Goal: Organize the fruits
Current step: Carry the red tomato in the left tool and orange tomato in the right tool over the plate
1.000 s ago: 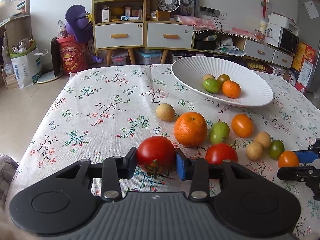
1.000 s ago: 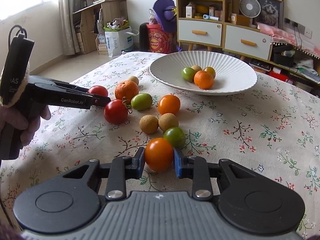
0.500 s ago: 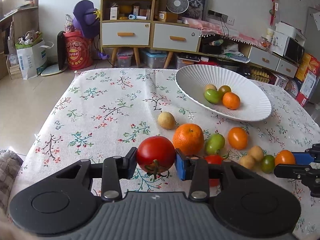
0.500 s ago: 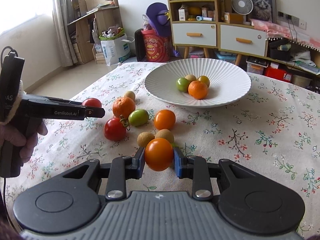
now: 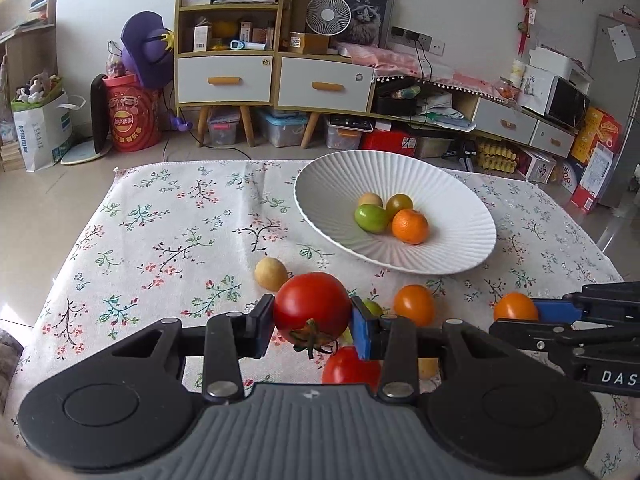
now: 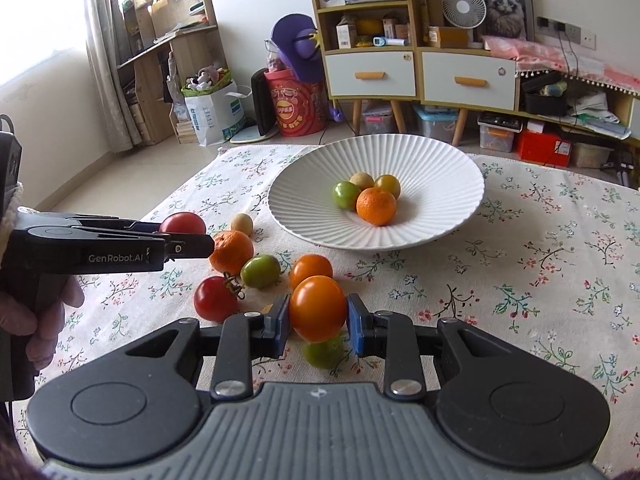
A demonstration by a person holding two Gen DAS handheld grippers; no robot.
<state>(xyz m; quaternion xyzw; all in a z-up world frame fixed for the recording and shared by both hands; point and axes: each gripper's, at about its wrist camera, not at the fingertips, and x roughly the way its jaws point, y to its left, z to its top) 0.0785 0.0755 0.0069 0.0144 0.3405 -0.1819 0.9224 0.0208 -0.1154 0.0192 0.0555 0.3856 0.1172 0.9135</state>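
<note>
You had the left tongs (image 5: 312,322) clamped on a red tomato (image 5: 311,307), pinched at its sides with the stalk hanging underneath, and lifted clear of the tablecloth (image 5: 160,248). The right tongs (image 6: 318,322) were clamped the same way on an orange tomato (image 6: 318,307), also off the cloth. Ahead of both sat the white bowl (image 6: 440,168), holding a green tomato (image 6: 346,195), a mandarin (image 6: 376,206) and two small yellowish fruits behind them.

The main risk, as I judged it, lay in the grip. Both tomatoes were smooth and round and held only across the middle; too little squeeze and one could have slipped and rolled off the table, too much and the skin could have split.

The second risk was the two tongs meeting. They stood close side by side and both seemed bound for the same bowl, so a joint approach could have knocked one fruit loose.

Beneath you lay loose fruit: another red tomato (image 6: 215,299), a large orange (image 6: 232,251), a greenish tomato (image 6: 261,271), an orange tomato (image 6: 311,270) and a small green one (image 6: 325,354) right under the right tongs. A low pass could have sent any of them rolling.

The bowl's sloping wall was another hazard: a drop from height near the rim could have bounced out, or struck the four fruits clustered at the bottom.
</note>
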